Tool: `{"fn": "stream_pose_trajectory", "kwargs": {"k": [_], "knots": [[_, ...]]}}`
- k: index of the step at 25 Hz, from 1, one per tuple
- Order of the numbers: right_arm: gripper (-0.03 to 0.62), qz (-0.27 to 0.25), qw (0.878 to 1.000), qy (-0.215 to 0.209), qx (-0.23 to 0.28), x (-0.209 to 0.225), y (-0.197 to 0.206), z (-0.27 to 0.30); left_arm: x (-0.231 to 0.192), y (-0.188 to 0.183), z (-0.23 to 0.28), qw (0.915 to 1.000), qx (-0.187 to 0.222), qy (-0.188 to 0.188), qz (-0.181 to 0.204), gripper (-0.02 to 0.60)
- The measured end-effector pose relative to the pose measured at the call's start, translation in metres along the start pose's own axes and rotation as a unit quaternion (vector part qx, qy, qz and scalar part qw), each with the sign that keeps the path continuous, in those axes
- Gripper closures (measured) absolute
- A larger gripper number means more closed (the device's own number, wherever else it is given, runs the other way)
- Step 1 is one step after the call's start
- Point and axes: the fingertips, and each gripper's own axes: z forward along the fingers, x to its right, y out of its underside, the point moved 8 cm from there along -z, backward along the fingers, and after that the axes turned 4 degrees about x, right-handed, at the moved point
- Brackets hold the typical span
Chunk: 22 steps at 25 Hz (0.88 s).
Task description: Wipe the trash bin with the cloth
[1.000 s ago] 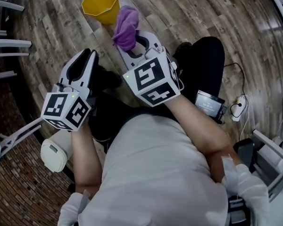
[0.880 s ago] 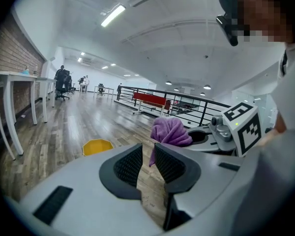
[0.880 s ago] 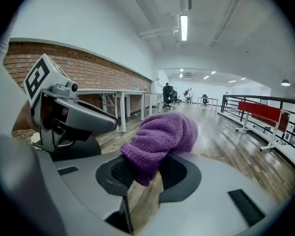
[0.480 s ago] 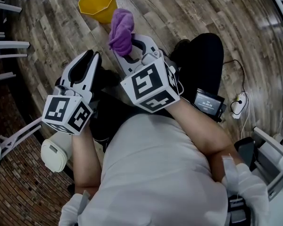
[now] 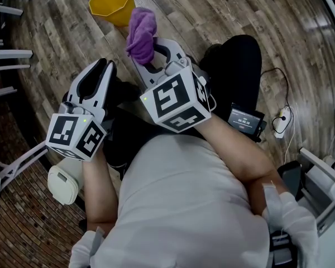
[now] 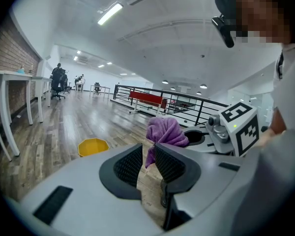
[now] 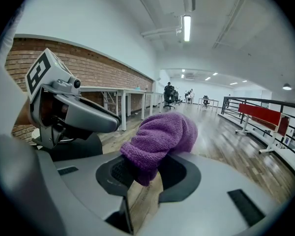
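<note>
A yellow trash bin [image 5: 111,1] stands upright on the wooden floor ahead of me, also visible low in the left gripper view [image 6: 93,146]. My right gripper [image 5: 148,57] is shut on a bunched purple cloth [image 5: 141,35], held just short of the bin and to its right. In the right gripper view the cloth [image 7: 160,141] bulges over the jaws of that gripper [image 7: 146,173]. My left gripper [image 5: 97,74] hovers lower left of the cloth, apart from it. Its jaws [image 6: 148,161] stand open with only floor showing between them.
White table legs [image 5: 11,52] line the left edge. A small screen device [image 5: 245,119] rests by the person's dark trouser leg, and a plug with cable [image 5: 282,121] lies on the floor at right. A black railing and red bench [image 6: 147,100] stand far off.
Almost nothing: the bin and the cloth in the right gripper sit slightly further left in the head view. Both grippers keep their state.
</note>
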Motion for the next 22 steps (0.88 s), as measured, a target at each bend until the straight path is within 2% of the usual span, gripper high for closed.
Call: {"fn": "stream_pose_trajectory", "kwargs": {"k": [22], "knots": [[0.488,-0.009,1.0,0.005,-0.004,-0.0002,0.0045,0.0008,0.0017,0.0039,0.0031,1.0,-0.005,0.006,-0.004,0.5]]}}
